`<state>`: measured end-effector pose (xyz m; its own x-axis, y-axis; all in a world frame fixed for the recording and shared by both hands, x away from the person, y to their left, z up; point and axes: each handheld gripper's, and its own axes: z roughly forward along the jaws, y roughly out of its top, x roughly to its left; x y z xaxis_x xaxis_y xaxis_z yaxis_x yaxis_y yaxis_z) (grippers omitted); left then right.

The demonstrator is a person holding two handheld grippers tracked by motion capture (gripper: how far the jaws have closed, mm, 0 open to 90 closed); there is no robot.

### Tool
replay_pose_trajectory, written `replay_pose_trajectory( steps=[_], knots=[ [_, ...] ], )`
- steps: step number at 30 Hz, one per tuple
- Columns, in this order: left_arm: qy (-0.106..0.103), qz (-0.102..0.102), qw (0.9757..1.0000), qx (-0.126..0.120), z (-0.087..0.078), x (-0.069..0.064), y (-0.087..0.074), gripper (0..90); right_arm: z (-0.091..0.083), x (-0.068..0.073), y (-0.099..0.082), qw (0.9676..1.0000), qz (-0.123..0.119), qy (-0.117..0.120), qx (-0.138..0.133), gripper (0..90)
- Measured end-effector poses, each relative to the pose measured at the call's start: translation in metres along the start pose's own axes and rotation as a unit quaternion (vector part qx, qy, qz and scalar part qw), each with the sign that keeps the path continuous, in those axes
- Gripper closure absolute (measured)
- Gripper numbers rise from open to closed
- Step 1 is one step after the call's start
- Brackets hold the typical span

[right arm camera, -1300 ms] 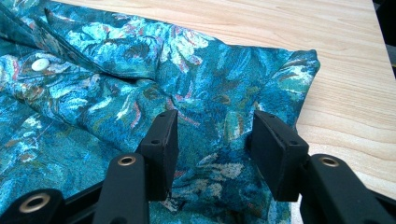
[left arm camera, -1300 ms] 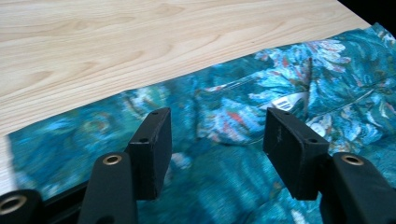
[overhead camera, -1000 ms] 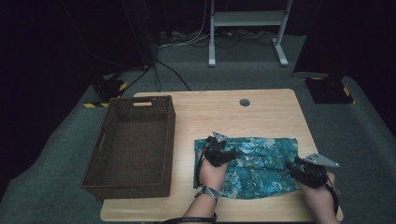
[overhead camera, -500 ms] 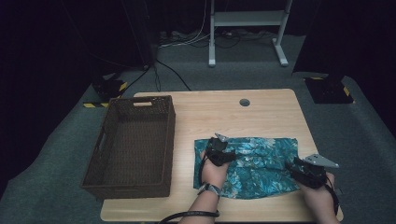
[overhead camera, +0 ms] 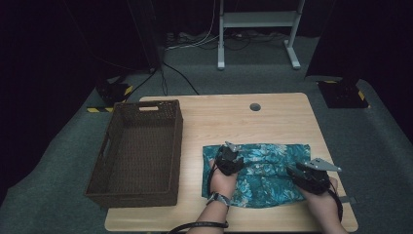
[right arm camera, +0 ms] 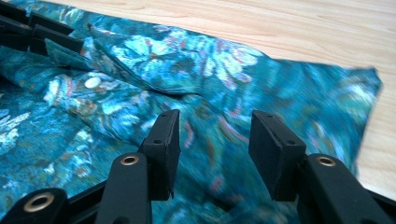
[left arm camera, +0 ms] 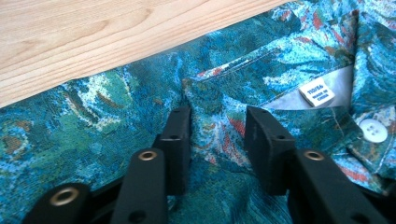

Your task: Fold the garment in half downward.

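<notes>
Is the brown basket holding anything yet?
Empty: the high view shows the basket's bare woven floor, while the teal shirt lies on the table beside it.

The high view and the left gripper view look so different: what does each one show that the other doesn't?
The high view takes in the brown wicker basket, the whole table, both hands and the right tool. The left gripper view shows the shirt's white label, a white button and the collar's grey lining. Both show the teal patterned shirt, the wood and the left tool, whose jaws have just been closing with a fold of cloth between them.
</notes>
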<state>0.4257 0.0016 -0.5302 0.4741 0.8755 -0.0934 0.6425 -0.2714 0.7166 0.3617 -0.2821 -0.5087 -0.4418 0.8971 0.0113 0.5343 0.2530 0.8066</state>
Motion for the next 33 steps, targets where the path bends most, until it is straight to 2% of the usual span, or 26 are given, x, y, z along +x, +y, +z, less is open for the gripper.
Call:
replay_pose_trajectory(
  steps=[3, 8, 11, 13, 16, 20, 26, 29, 30, 33],
  knots=[
    [-0.004, 0.002, 1.0, -0.001, 0.0, 0.001, -0.001, 64.8, 0.005, 0.003, 0.006, 1.0, -0.001, 0.002, 0.001, 54.7],
    [-0.008, -0.001, 1.0, -0.004, 0.0, 0.003, -0.002, 67.2, 0.028, 0.008, 0.025, 0.9999, -0.004, 0.003, 0.013, 56.7],
    [-0.012, -0.014, 0.9998, -0.008, -0.001, 0.006, -0.003, 68.9, 0.039, 0.009, 0.032, 0.9997, -0.002, 0.003, 0.023, 58.0],
    [-0.011, -0.012, 0.9998, -0.008, -0.001, 0.005, -0.003, 69.6, 0.046, 0.01, 0.035, 0.9996, 0.001, 0.004, 0.029, 58.3],
    [-0.011, -0.014, 0.9998, -0.006, -0.001, 0.006, -0.002, 72.2, 0.057, 0.013, 0.039, 0.9991, 0.008, 0.006, 0.041, 57.2],
    [-0.022, -0.021, 0.9995, -0.006, -0.002, 0.011, -0.003, 83.1, 0.07, 0.016, 0.039, 0.9981, 0.01, 0.005, 0.06, 54.2],
    [-0.024, -0.016, 0.9996, 0.001, -0.002, 0.011, 0.0, 84.6, 0.079, 0.015, 0.037, 0.9969, 0.021, 0.002, 0.076, 54.6],
    [-0.026, -0.019, 0.9995, 0.003, -0.003, 0.012, 0.0, 84.7, 0.08, 0.014, 0.035, 0.9964, 0.032, 0.011, 0.078, 59.9],
    [-0.025, -0.019, 0.9995, 0.003, -0.003, 0.012, 0.001, 84.7, 0.08, 0.014, 0.035, 0.9965, 0.03, 0.012, 0.078, 61.4],
    [-0.024, -0.021, 0.9995, 0.003, -0.004, 0.012, 0.001, 85.2, 0.079, 0.017, 0.036, 0.9967, 0.021, 0.009, 0.077, 73.2]
  ],
)
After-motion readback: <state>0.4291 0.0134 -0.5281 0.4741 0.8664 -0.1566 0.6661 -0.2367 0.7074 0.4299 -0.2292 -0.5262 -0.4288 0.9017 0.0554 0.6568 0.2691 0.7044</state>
